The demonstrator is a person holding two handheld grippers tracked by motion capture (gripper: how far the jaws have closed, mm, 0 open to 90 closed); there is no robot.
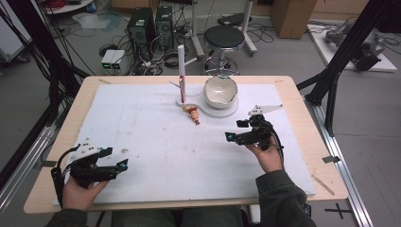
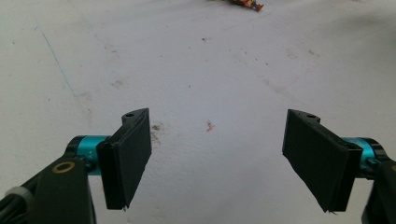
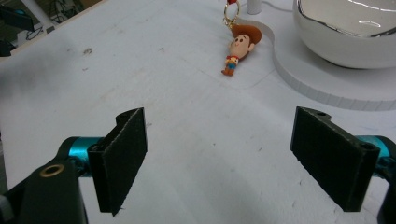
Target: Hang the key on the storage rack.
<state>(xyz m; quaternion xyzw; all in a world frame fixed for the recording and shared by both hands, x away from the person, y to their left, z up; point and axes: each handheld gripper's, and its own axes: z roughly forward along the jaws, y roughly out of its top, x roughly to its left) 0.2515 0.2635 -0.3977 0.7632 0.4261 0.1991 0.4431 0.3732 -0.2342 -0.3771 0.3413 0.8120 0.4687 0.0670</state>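
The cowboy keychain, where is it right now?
The cowboy keychain lies flat on the white mat, centre-far in the high view, beside the white stand.

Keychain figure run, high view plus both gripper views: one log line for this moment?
left gripper: open, nothing held | right gripper: open, nothing held | keychain figure: on mat, ahead of right fingers | bowl: on white stand

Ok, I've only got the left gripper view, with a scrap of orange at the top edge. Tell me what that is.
Observer: A cowboy figure keychain, lying flat on the white mat.
Operator: Give me what's near it.
Observer: A glossy white bowl on a flat white base, just beside the figure.
Operator: Now the right gripper.
Observer: The right gripper points at the keychain but sits short of it, fingers open with nothing between them.
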